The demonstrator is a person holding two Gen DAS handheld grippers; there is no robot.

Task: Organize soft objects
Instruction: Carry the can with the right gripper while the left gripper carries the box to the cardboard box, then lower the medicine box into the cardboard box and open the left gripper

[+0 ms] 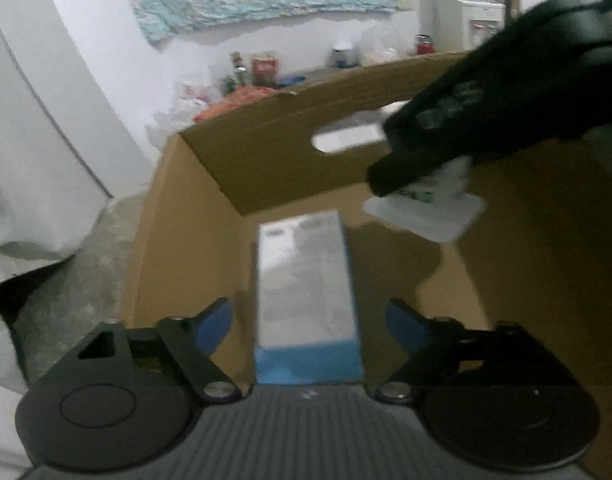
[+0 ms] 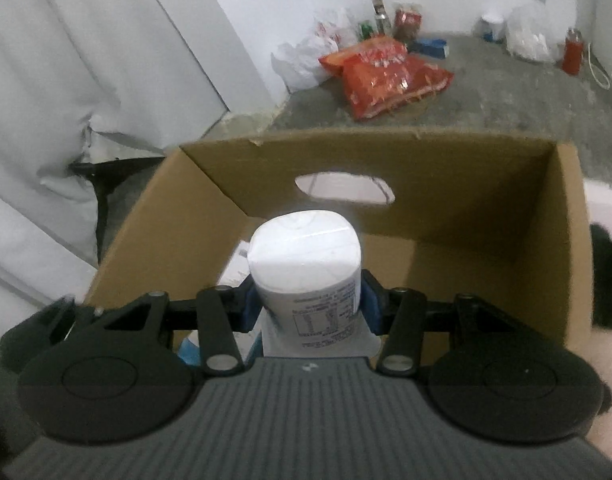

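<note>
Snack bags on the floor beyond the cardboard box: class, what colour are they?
The snack bags are orange-red with shiny lettering, clearest in the right wrist view.

Left gripper [image 1: 309, 320] angled downward, jaws spread wide; right gripper [image 2: 307, 300] angled downward, jaws clamped.

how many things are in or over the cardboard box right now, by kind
White soft packs held over the cardboard box, in the right gripper: 1
Blue-and-white flat packs lying inside the box: 1
Open grippers above it, holding nothing: 1, the left gripper
Total: 3
</note>
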